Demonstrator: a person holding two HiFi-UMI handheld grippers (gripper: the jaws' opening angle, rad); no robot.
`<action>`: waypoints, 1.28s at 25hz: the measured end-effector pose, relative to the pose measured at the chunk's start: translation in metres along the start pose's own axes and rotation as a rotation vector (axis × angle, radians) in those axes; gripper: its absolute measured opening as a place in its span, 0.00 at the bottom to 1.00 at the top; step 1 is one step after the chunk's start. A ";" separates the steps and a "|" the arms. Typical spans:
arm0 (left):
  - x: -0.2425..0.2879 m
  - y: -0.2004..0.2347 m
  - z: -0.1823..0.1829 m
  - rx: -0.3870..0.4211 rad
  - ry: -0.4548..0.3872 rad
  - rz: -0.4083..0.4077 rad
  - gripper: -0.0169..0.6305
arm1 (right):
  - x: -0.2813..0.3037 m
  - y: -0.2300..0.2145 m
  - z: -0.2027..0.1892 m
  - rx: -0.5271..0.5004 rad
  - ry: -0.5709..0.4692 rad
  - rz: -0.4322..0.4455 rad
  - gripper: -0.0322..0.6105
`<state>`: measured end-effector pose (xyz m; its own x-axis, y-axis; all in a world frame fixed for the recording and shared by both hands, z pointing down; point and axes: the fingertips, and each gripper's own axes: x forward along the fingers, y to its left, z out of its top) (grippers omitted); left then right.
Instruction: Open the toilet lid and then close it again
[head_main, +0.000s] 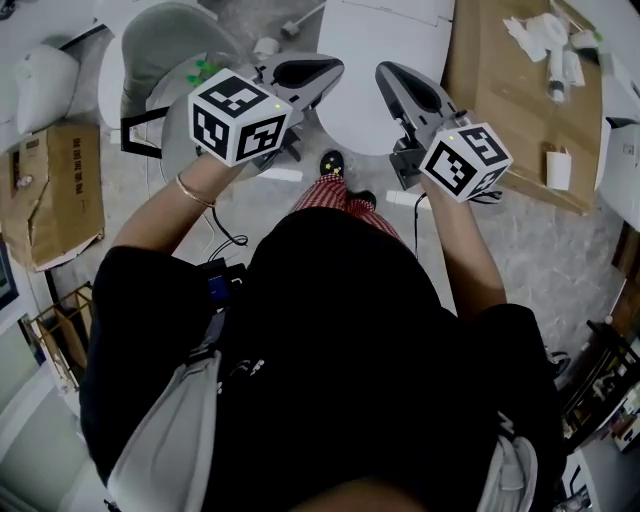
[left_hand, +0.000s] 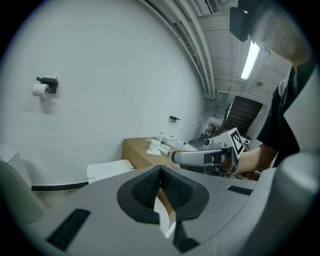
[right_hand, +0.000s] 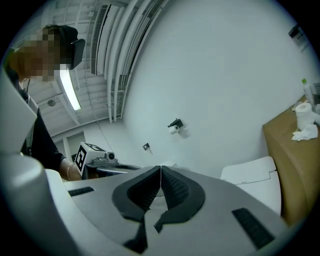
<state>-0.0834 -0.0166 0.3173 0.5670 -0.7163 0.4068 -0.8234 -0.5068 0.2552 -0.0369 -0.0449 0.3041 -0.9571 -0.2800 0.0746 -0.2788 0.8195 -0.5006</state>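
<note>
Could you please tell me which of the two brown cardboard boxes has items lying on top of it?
The large brown cardboard box on the person's right: crumpled white tissue lies on it. The smaller brown box at left looks bare.

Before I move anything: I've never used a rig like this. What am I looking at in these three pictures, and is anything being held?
There is no robot arm. A person holds a hand-held gripper in each hand. The head view looks down from the person's head: the white toilet, lid apparently down, lies ahead, and a cardboard box with tissues on it stands at the picture's right. The other two pictures come from cameras riding on those hand-held grippers. The left hand-held gripper and the right hand-held gripper both have their jaws together, with nothing between them.
</note>
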 end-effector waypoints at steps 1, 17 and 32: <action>-0.003 0.001 0.002 0.000 -0.003 -0.001 0.03 | 0.003 0.003 0.002 -0.006 0.001 0.008 0.08; -0.046 0.034 0.042 0.004 -0.075 0.059 0.03 | 0.034 0.034 0.039 -0.062 -0.030 0.072 0.08; -0.055 0.021 0.073 0.060 -0.126 0.063 0.03 | 0.025 0.045 0.066 -0.111 -0.075 0.070 0.08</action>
<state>-0.1306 -0.0230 0.2359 0.5154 -0.8002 0.3065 -0.8569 -0.4839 0.1777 -0.0682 -0.0481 0.2269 -0.9670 -0.2538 -0.0241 -0.2228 0.8873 -0.4039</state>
